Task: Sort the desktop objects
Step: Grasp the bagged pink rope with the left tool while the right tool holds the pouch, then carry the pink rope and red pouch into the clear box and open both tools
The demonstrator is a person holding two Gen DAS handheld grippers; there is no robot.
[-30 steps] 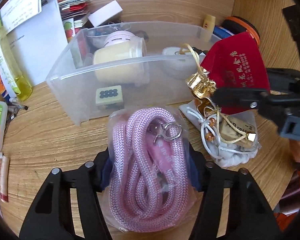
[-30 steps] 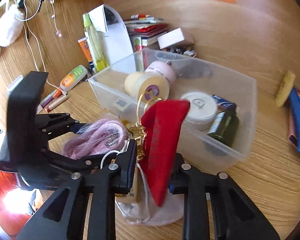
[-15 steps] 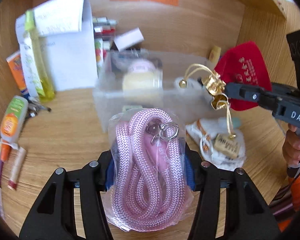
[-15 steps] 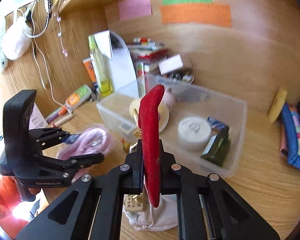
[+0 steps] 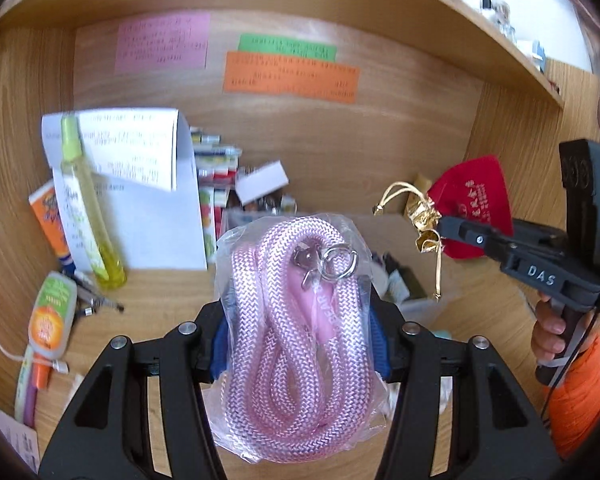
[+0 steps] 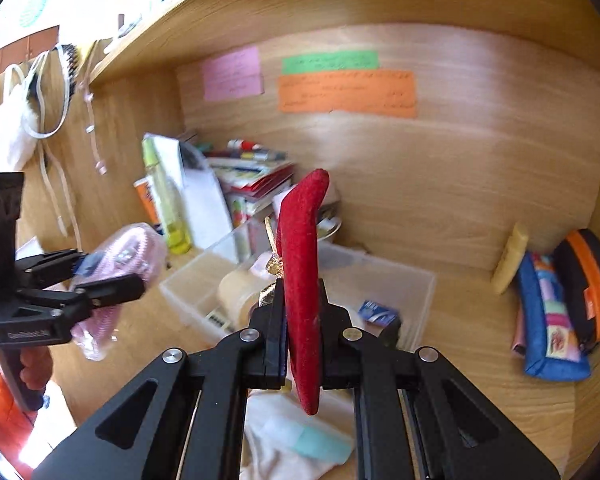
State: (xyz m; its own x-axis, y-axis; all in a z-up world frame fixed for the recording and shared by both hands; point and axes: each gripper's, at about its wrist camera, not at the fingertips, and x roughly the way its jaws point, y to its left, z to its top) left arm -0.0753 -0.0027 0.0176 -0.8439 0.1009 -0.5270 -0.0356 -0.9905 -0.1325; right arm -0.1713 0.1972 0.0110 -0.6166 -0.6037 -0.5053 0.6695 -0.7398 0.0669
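Note:
My left gripper is shut on a clear bag of coiled pink rope with a metal clasp, held up above the desk. In the right wrist view the same pink rope bag hangs at the left in the left gripper. My right gripper is shut on a red velvet pouch with gold trim and cord, standing edge-on between the pads. From the left wrist view the red pouch shows flat, pinched by the right gripper. The clear plastic bin sits below, behind the pouch.
A white drawstring bag lies on the desk under my right gripper. Paper, a yellow-green spray bottle and tubes stand at left. Pencil cases lean at right. Coloured notes hang on the back wall under a shelf.
Both grippers rose and tilted up with their loads; the bin dropped low in view. The right gripper closed tight on the red pouch, lifting it off the white bag.

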